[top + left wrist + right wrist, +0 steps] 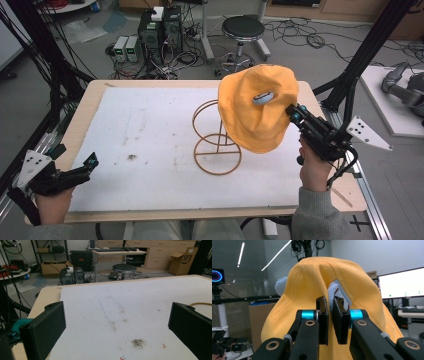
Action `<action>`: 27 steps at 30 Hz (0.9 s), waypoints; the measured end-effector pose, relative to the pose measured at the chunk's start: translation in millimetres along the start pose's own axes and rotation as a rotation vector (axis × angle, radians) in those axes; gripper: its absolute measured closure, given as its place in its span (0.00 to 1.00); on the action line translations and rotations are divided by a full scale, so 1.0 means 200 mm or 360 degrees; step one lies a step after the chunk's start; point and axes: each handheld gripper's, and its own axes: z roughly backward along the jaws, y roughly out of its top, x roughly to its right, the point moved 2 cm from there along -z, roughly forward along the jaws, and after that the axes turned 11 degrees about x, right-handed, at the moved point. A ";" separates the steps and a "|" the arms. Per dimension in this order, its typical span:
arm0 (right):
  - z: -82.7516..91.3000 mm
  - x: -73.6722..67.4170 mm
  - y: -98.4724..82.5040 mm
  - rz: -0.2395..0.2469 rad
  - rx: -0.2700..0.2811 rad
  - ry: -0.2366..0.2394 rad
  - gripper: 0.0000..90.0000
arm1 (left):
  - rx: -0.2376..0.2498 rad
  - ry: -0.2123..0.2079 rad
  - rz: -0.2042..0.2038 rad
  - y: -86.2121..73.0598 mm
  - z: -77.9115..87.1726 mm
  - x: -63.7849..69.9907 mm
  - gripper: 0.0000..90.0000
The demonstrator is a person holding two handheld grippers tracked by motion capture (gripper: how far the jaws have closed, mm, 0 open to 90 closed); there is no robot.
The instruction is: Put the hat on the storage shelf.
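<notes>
Black jaws of the right gripper (331,322) pinch the hat (257,107) by its edge, carrying it over the wire stand (217,142). Next, I judge: lower it onto the top ring, then release. Left gripper (92,162) rests on the worktop (150,125), jaws spread, empty.

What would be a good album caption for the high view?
Right tool lifts a yellow hat beside a wire stand; left tool waits open.

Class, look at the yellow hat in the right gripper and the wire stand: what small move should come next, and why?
Probably carry the yellow hat left, over the wire stand: the right gripper pinches its edge, and it hangs beside the stand's upper ring, not on it.
</notes>
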 end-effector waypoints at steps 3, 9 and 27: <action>-0.04 -0.02 -0.02 -0.0014 -0.0005 0.0028 0.94 | 0.0000 -0.0001 0.0001 0.00 0.00 0.00 0.02; -0.10 -0.04 -0.06 -0.0026 -0.0043 0.0045 0.94 | -0.0005 0.0003 0.0002 0.00 0.00 0.00 0.02; -0.22 -0.09 -0.20 -0.0035 -0.0094 0.0082 0.94 | -0.0047 -0.0002 0.0000 -0.04 -0.02 0.00 0.02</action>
